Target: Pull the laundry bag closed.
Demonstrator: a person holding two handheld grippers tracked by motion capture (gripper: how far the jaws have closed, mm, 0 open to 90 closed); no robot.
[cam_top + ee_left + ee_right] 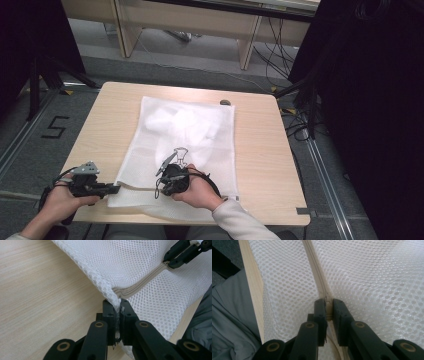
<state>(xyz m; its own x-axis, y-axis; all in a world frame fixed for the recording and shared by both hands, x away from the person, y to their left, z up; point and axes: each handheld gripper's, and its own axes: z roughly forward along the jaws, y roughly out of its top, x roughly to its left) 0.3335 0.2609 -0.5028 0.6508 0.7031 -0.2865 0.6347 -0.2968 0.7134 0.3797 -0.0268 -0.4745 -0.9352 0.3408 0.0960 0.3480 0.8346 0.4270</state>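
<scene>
On the light wooden desk (260, 150), near its front edge, lies the white mesh zippered laundry bag (190, 135). Our left hand-held gripper (117, 307) clamps the bag's corner at the zipper's end; our right hand-held gripper (327, 305) pinches the zipper pull (327, 302). We should keep the corner taut and draw the pull straight along the beige zipper track (315, 270).

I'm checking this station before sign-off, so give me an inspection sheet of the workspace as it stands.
Surface: light wooden table, bare around the bag.
Job's things: white mesh laundry bag lying flat, beige zipper along its near edge.
Clutter: small dark object at the far edge.
Grippers: left gripper shut on the bag's corner; right gripper shut on the zipper pull.
Cables: black cables on the floor.
Surroundings: wooden bench, black curtains.
</scene>
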